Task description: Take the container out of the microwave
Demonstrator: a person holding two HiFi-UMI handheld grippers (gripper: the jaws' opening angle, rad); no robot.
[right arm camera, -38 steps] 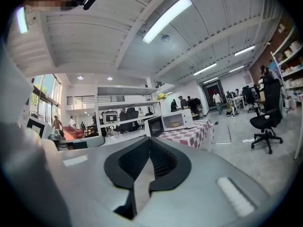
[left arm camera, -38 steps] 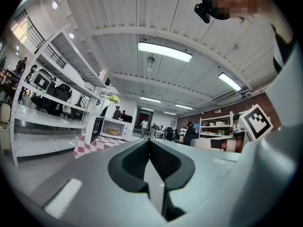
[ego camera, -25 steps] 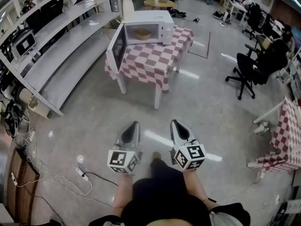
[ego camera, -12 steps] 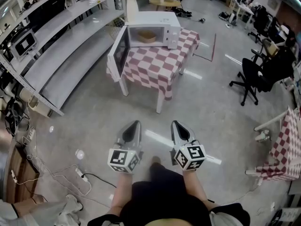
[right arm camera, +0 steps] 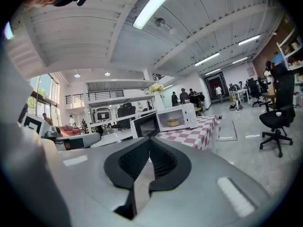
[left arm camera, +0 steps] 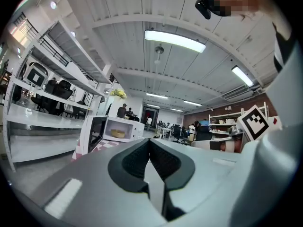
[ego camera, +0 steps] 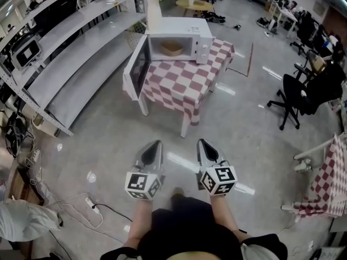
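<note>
closer than a second ago: the microwave (ego camera: 184, 28) and its checked table (ego camera: 179, 88) now sit lower and larger in the head view, while both tools ride in the same spot in front of me. the left gripper (ego camera: 156, 143) has its jaws pressed together on nothing, and the right gripper (ego camera: 200, 141) is the same, empty. the door (ego camera: 136, 66) hangs wide open to the left. the container (ego camera: 172, 48), a tan bowl, sits inside the cavity, far ahead and well apart from both tools. grey shelving (ego camera: 65, 64) runs along the left.
</note>
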